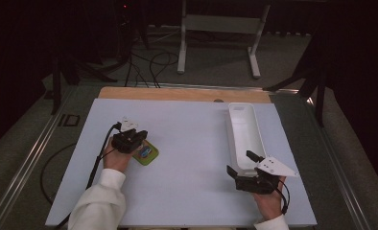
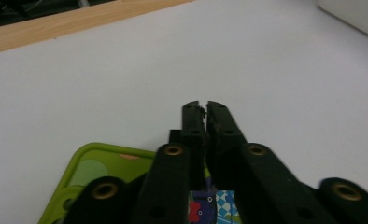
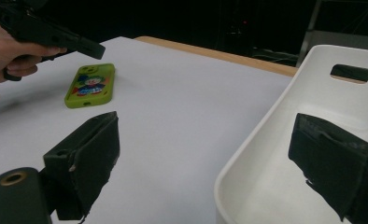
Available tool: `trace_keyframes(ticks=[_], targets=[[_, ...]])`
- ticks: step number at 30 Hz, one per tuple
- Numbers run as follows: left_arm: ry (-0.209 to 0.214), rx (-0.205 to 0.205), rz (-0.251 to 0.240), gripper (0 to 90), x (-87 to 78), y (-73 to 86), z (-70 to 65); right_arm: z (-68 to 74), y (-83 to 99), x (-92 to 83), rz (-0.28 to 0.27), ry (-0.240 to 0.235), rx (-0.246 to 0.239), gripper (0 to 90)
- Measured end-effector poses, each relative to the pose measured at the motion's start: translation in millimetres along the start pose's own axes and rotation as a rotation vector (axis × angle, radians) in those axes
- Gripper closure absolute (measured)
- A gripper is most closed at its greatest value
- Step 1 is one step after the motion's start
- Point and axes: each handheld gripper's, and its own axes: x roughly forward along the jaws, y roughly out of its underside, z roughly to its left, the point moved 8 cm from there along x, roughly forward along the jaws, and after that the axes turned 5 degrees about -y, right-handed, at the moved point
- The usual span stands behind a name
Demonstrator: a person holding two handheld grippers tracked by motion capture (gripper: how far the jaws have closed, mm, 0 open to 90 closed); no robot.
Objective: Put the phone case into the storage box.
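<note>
Green phone case (image 1: pixel 146 154) flat on the bench (image 1: pixel 187 143), directly under my left tongs (image 2: pixel 204 106), jaws pinched together and empty; my right tongs (image 3: pixel 210 158), wide apart, straddle the white bin's (image 1: pixel 244 132) near rim, well away.

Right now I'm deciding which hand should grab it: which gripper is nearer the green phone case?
Left. The left gripper hovers directly over the green phone case; the right gripper sits across the table at the white bin.
</note>
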Motion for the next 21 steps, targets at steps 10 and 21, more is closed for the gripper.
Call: trace_keyframes(ticks=[10, 21], targets=[[0.005, -0.005, 0.04, 90.0, 11.3, 6.6, -4.1, -0.6, -0.1, -0.4, -0.002, 0.0, 0.003, 8.8], [0.012, -0.013, 0.068, 90.0, 24.2, 9.9, -12.7, -0.6, 0.0, -0.3, -0.002, 0.002, 0.004, 8.8]])
